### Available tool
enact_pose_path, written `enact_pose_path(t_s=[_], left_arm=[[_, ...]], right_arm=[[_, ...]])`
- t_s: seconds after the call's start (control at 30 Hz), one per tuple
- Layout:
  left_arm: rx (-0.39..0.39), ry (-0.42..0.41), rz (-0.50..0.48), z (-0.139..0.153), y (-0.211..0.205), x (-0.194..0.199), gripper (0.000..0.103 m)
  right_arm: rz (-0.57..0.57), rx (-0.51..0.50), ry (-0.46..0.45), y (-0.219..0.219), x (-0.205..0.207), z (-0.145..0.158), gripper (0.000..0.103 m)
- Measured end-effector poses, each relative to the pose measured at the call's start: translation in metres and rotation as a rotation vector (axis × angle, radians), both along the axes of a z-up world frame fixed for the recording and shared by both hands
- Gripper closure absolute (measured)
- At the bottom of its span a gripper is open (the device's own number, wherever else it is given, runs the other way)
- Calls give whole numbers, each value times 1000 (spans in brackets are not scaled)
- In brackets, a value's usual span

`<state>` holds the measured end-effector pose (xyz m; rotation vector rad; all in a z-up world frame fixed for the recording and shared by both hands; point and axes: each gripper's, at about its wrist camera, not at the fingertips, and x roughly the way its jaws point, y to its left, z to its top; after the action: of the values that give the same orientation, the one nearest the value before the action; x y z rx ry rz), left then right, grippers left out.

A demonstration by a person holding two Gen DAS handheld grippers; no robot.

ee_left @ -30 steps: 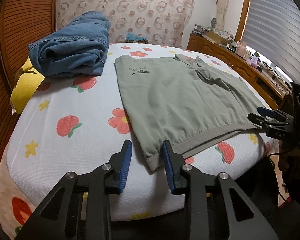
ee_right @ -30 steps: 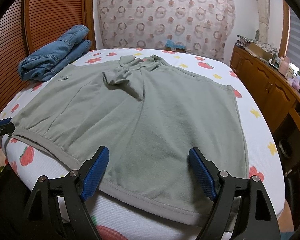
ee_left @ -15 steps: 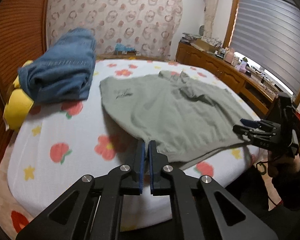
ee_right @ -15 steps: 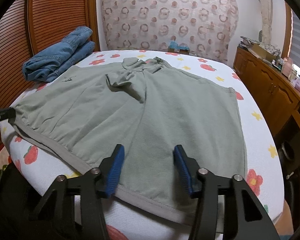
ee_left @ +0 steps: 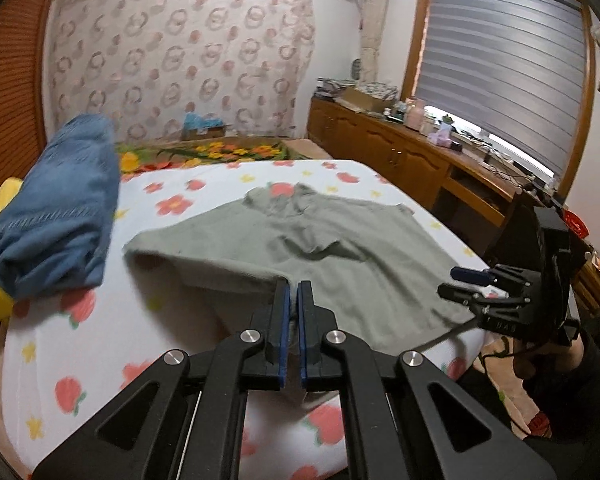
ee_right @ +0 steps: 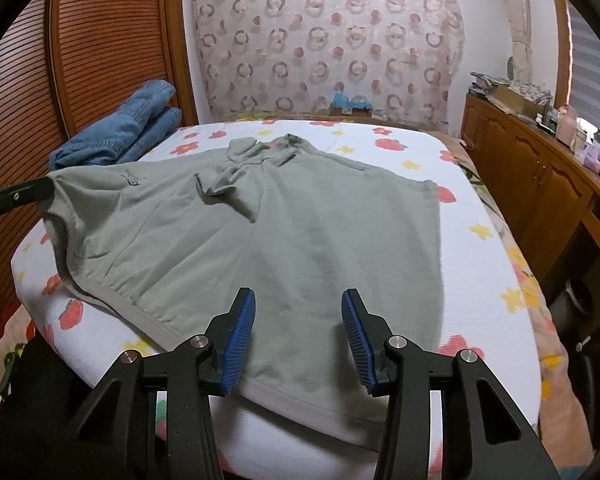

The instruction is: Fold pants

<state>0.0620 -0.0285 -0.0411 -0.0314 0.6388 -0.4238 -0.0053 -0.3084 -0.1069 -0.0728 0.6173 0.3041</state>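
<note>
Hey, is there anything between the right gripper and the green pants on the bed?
Nothing visible. The right gripper hangs over the near waistband edge of the green pants, its fingers closing with only the fabric below them. The folded jeans sit off at the far left corner, clear of it.

Soft, even daylight comes through the blinds (ee_left: 496,92) on the right, glaring only along their lower edge. The left wrist view is motion-blurred, worst on the folded jeans (ee_left: 56,208); the right is sharp. Fisheye bending and dark vignetting ring both.
</note>
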Motion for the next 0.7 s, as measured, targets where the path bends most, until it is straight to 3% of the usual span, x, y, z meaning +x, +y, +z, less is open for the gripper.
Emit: enact_pose_path(t_s=[0.7], left_arm=[[0,-49,-182,37,-92,32,98]], right_arm=[[-41,26,-37,-14,-1,-2,62]])
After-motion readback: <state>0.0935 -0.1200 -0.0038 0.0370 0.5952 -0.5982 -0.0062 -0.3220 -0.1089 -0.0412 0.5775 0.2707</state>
